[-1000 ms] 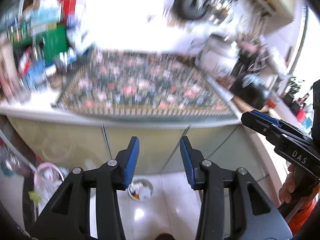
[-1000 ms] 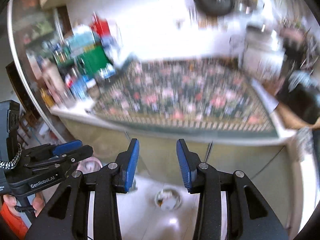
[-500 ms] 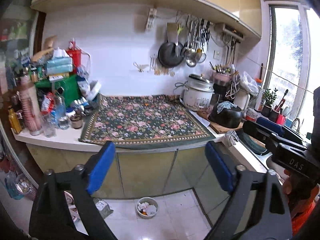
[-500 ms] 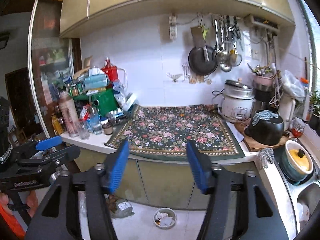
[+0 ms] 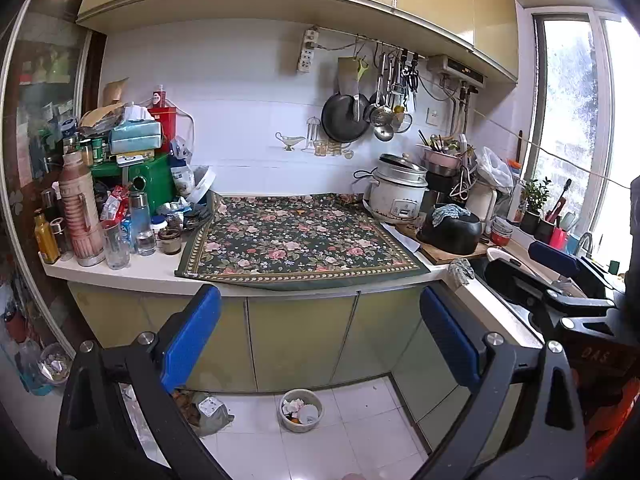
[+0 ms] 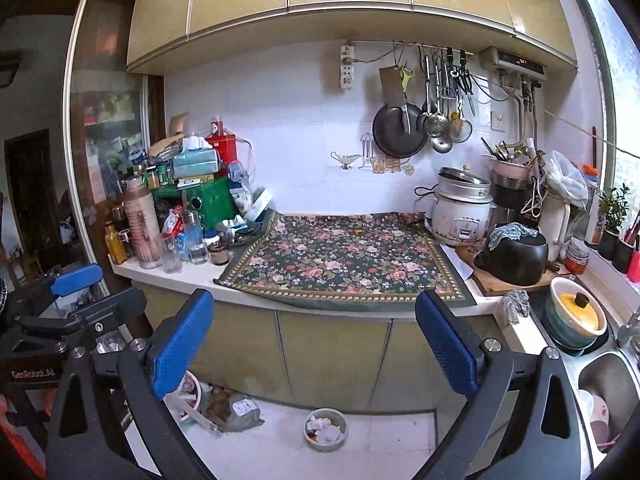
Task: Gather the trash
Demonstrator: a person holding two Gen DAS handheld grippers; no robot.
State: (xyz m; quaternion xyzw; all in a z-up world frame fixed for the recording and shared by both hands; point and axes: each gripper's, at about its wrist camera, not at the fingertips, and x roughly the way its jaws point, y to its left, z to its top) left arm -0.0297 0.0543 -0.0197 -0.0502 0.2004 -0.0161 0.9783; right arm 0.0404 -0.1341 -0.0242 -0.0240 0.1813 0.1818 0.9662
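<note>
I have the left gripper (image 5: 320, 332) with its jaws opening, and the right gripper (image 6: 314, 334) opening too, both spread wide with nothing between the blue pads, both held back from the counter and aimed slightly down at it. The trash I can make out sits low: a small bowl (image 5: 301, 410) of crumpled scraps on the white floor tiles in front of the cabinet doors (image 5: 300, 336), and a crumpled grey bag (image 5: 208, 410) near it to the left, by the cabinet base. From here the main risk is the reach down: dropping toward the bowl brings the fingers close to the cabinet fronts and the counter edge, and a careless swing could knock it over and scatter scraps. The two grippers ride side by side (each shows at the edge of the other's view), so converging on one small bowl could make them collide. On the counter, the floral cloth (image 5: 298, 240) looks bare except for a tiny orange speck near its far edge, possibly a scrap, though I can't tell. Crowded bottles and jars (image 5: 92, 216) at the left, and the rice cooker (image 5: 396, 196) and black pot (image 5: 450, 230) at the right, hem in any pass over the cloth.
</note>
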